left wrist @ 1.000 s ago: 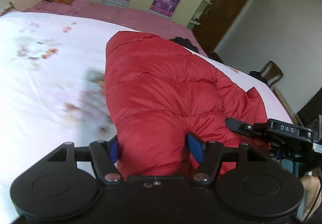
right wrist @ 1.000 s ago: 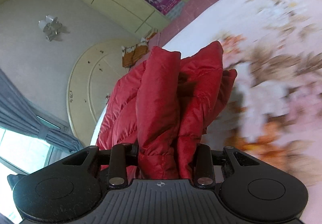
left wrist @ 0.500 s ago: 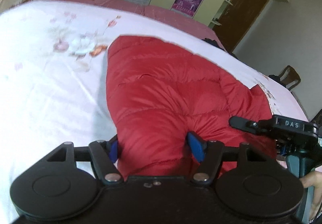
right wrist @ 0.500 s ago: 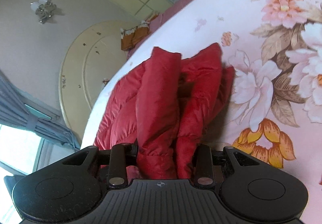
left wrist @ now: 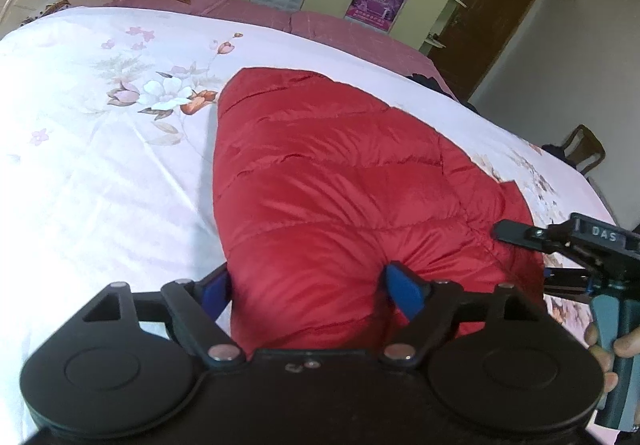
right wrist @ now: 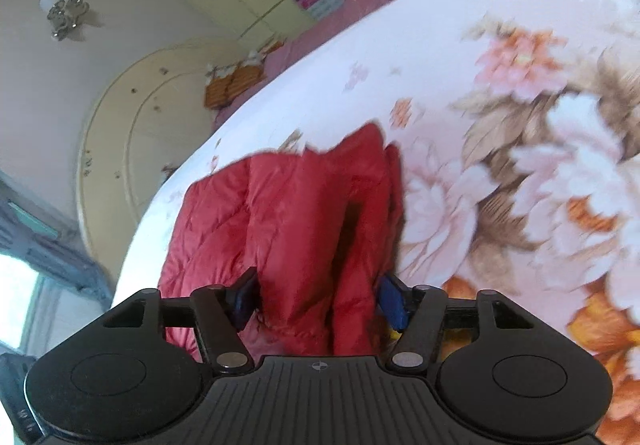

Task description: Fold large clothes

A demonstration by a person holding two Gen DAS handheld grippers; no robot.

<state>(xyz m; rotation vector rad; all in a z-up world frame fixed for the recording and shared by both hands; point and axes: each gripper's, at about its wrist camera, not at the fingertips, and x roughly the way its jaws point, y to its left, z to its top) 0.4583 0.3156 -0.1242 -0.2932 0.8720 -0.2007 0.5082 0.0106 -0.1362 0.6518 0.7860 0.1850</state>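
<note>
my own housings cut off the near end of the red puffer jacket in both views, so i can't see what lies under the fingertips. the right view is blurred along the bed's floral quilt. the jacket lies folded on the quilt, near the bed's near edge. my left gripper is opening, a thick fold bulging between its blue pads; whether they still press i cannot tell. my right gripper is opening too, bunched folds between the pads, a gap showing. a wooden chair stands past the bed's right edge
</note>
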